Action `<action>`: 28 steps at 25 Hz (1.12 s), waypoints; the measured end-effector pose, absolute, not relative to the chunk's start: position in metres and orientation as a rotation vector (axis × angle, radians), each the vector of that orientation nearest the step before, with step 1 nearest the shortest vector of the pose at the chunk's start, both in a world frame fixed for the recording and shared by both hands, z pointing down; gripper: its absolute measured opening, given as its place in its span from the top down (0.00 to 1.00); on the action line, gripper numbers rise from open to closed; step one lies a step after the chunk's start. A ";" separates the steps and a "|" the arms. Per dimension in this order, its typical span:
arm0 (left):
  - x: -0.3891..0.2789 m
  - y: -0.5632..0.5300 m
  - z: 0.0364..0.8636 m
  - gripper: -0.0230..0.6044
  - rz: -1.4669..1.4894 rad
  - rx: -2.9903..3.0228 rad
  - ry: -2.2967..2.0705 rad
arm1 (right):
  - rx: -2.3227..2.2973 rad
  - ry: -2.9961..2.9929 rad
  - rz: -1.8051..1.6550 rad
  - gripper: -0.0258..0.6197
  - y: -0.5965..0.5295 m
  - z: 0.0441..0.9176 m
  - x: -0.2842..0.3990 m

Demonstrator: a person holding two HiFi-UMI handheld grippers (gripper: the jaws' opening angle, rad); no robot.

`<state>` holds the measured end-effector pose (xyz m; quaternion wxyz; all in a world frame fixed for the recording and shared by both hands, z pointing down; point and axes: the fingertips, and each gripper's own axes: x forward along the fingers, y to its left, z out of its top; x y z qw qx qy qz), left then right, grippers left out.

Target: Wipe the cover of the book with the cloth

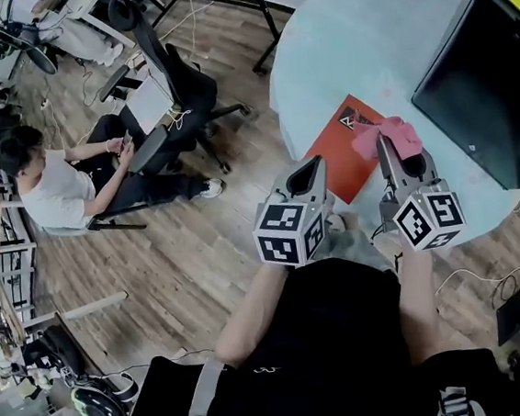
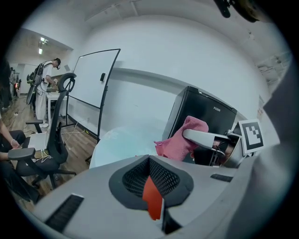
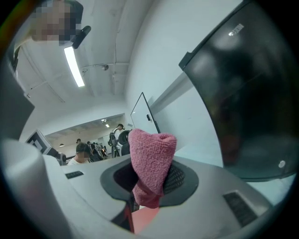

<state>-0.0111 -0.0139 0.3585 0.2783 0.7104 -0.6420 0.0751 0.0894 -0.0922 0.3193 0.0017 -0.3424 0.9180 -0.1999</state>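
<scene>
A red book (image 1: 346,152) lies flat near the front edge of the round pale-blue table (image 1: 354,45). Over the book's right side hangs a pink cloth (image 1: 391,135), pinched in my right gripper (image 1: 385,143); in the right gripper view the cloth (image 3: 150,163) stands bunched up out of the shut jaws, with red book (image 3: 147,219) below. My left gripper (image 1: 311,167) is at the book's left edge, jaws together. In the left gripper view a red sliver (image 2: 152,200) shows in the slit between them. That view also catches the cloth (image 2: 180,140).
A large black box (image 1: 478,87) stands on the table to the right of the book. Left of the table are an office chair (image 1: 174,91) and a seated person (image 1: 55,187) on the wooden floor. Cables trail by the table's right side.
</scene>
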 end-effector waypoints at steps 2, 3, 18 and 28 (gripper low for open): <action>-0.011 -0.021 0.361 0.94 0.211 1.916 -1.695 | -1.102 2.871 -0.646 0.80 -0.099 0.321 0.093; -0.012 -0.024 0.363 0.94 0.217 1.921 -1.680 | -1.090 2.874 -0.664 0.80 -0.100 0.322 0.092; -0.032 -0.106 0.412 0.94 0.318 2.012 -1.387 | -1.201 2.772 -1.002 0.80 -0.134 0.361 0.058; -0.045 -0.143 0.447 0.94 0.344 2.006 -1.253 | -1.321 2.763 -1.200 0.80 -0.157 0.413 0.034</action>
